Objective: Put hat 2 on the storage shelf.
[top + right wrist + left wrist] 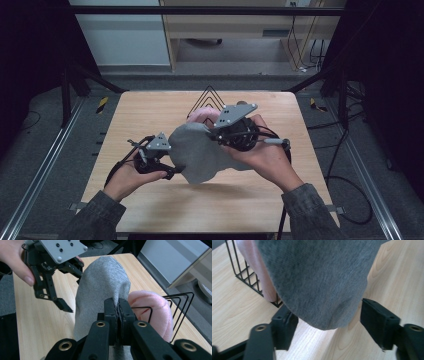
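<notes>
So the setup is a light wooden table (150,200) with pale grain, sitting on a dark grey floor with metal rails running along both sides and a few black cables lying off to the right. Past the far edge of the table there's a white wall panel and a light wood cabinet. Dark frame posts stand around it.

The grey knit cloth (202,152) is lifted above the middle of the table, hanging between the two hands. The right gripper (117,308) has its jaws pinched tight on the cloth's upper edge. The left gripper (327,317) sits at the cloth's near-left side, jaws fairly wide apart with the cloth's lower rounded end dangling between them, not pressed as far as I can see.

Just behind the cloth, toward the far side of the table, a pink fuzzy item (155,310) rests in a black wire rack (183,305).
</notes>
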### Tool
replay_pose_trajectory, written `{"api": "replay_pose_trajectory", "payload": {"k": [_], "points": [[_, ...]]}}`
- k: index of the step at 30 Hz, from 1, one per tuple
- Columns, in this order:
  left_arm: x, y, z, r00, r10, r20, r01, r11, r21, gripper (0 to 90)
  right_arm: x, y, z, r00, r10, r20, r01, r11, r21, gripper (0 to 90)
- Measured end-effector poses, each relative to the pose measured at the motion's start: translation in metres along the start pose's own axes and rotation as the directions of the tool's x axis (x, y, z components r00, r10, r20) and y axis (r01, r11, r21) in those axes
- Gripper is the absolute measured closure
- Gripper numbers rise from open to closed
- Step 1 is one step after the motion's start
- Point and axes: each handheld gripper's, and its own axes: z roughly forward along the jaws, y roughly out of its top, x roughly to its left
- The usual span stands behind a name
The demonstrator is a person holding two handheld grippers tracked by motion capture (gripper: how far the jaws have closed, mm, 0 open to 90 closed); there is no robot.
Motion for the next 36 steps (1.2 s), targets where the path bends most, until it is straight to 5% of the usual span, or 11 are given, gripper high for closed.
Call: {"api": "replay_pose_trajectory", "payload": {"k": [6,12,22,36], "points": [[0.003,-0.001,0.005,0.9997,-0.014,-0.021,0.014,0.9997,0.018,59.1,-0.002,-0.003,0.002,1.0,0.009,0.002,-0.009,1.0,-0.002,87.2],[0.005,0.007,0.002,0.9993,-0.023,-0.03,0.023,0.9997,-0.013,85.9,-0.011,-0.016,0.003,0.9985,0.053,0.014,-0.053,0.999,0.0,87.2],[-0.002,0.048,-0.023,0.9963,0.049,-0.07,-0.051,0.9982,-0.031,86.6,-0.037,-0.026,-0.015,0.9897,0.126,0.069,-0.124,0.992,-0.03,87.3],[0.019,0.112,-0.052,0.9885,0.072,-0.133,-0.083,0.9935,-0.078,86.7,-0.083,0.0,-0.047,0.9761,0.181,0.12,-0.165,0.977,-0.138,87.3]]}}
